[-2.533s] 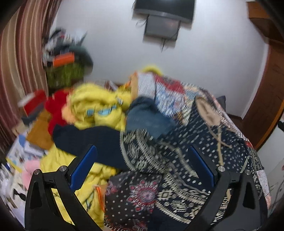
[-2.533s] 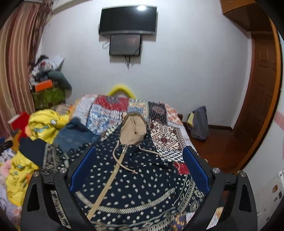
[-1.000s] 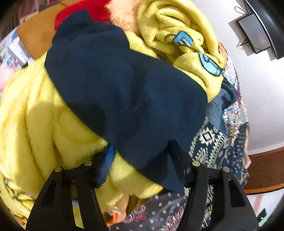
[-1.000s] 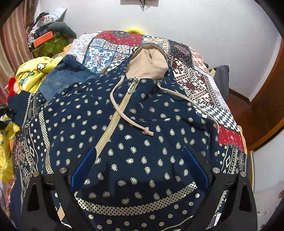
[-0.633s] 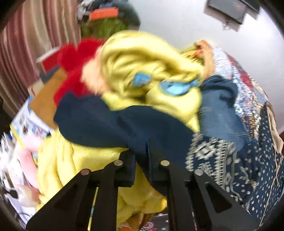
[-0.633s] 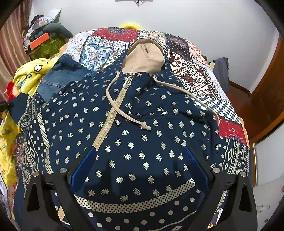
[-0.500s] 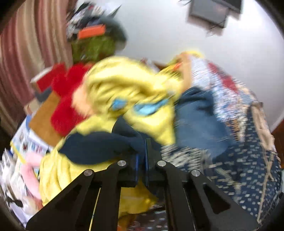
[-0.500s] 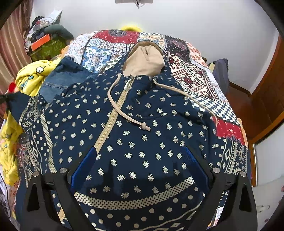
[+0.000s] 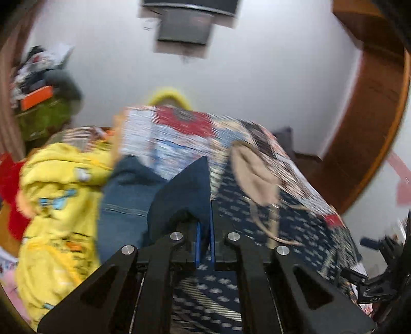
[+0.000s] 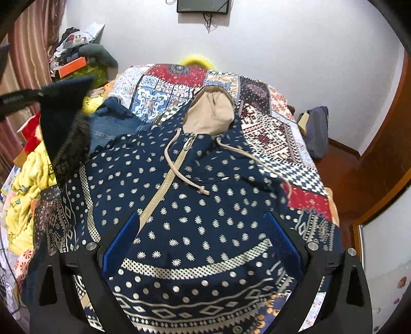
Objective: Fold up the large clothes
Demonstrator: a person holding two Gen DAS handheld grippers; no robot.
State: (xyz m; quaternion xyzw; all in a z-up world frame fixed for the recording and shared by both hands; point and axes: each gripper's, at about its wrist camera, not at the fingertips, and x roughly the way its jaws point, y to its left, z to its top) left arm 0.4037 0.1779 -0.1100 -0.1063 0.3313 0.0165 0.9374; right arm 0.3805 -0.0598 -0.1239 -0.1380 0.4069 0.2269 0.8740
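A navy hoodie (image 10: 205, 205) with white dots, a tan zipper and a tan-lined hood (image 10: 209, 115) lies face up on the bed. My left gripper (image 9: 204, 218) is shut on the hoodie's plain navy sleeve cuff (image 9: 187, 192) and holds it lifted; in the right wrist view the raised sleeve (image 10: 64, 123) hangs at the left, held by that gripper (image 10: 18, 100). My right gripper (image 10: 203, 241) is open and empty, hovering over the hoodie's lower front.
A patchwork quilt (image 10: 277, 133) covers the bed. A yellow fleece (image 9: 56, 205), a red garment (image 9: 10, 179) and blue jeans (image 10: 113, 123) are piled on the left. A TV (image 10: 203, 6) hangs on the far wall. A wooden door (image 10: 385, 154) stands right.
My left gripper closed on the navy sleeve cuff and lifted it up and toward the hoodie's middle. My right gripper stayed open, shifting only slightly over the hoodie.
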